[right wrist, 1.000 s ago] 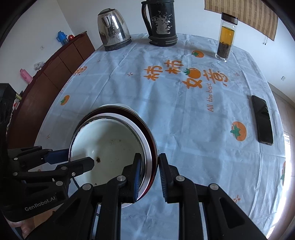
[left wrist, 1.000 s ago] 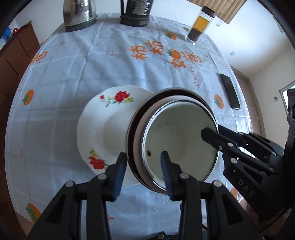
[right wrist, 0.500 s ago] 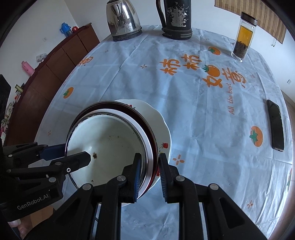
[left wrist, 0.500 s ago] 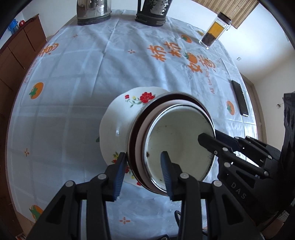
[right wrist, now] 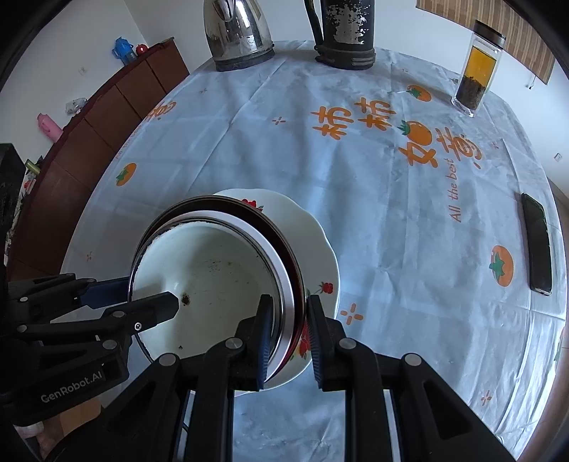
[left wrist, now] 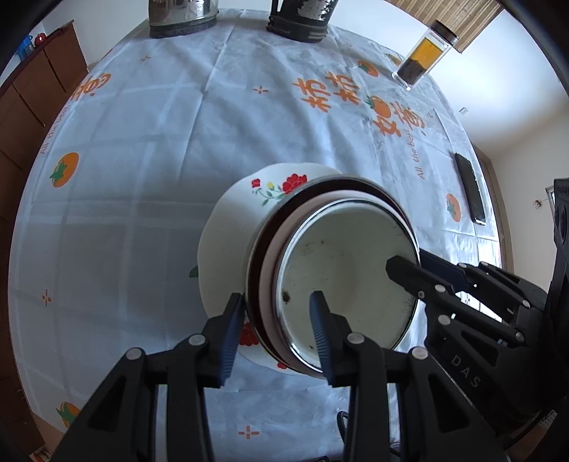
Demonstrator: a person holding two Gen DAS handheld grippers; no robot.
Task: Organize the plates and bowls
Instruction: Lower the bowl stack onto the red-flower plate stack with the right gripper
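Between both grippers: a nested stack of bowls, gripped at opposite rims and held above a flowered plate on the tabletop.
Left gripper (left wrist: pixel 277 320): clamped on the near-left rim of the stack; one blue pad lies against the outer wall, the other inside the inner bowl.
Right gripper (right wrist: pixel 288 321): clamped on the opposite rim; one finger inside the inner bowl, the other outside the dark outer wall.
Inner bowl (left wrist: pixel 350 280): white enamel with a metal-edged rim, speckled and chipped inside, seated in a larger bowl.
Outer bowl (left wrist: pixel 265 263): dark brown outside with a pale inner band; its rim rings the inner bowl and both grippers pinch it together with the inner one.
Flowered plate (left wrist: pixel 227 245): white with a scalloped edge and red flower sprays, directly beneath the bowls and showing mostly on the far-left side of the left gripper; I cannot tell whether the bowls touch it.
Tabletop (right wrist: pixel 373 220): round, covered with a pale blue cloth printed with orange fruit and lettering.
Ahead of the grippers, far edge: a steel kettle (right wrist: pixel 236 32) and a worn black jug (right wrist: pixel 343 33) side by side, well apart from the plate.
Ahead and to the right: a clear tea bottle (right wrist: pixel 478 71) with amber liquid over dark leaves.
Right of the right gripper: a black phone (right wrist: pixel 537 245) lying flat near the tabletop's edge.
Left of the tabletop: a brown wooden cabinet (right wrist: pixel 106 117) along the wall.
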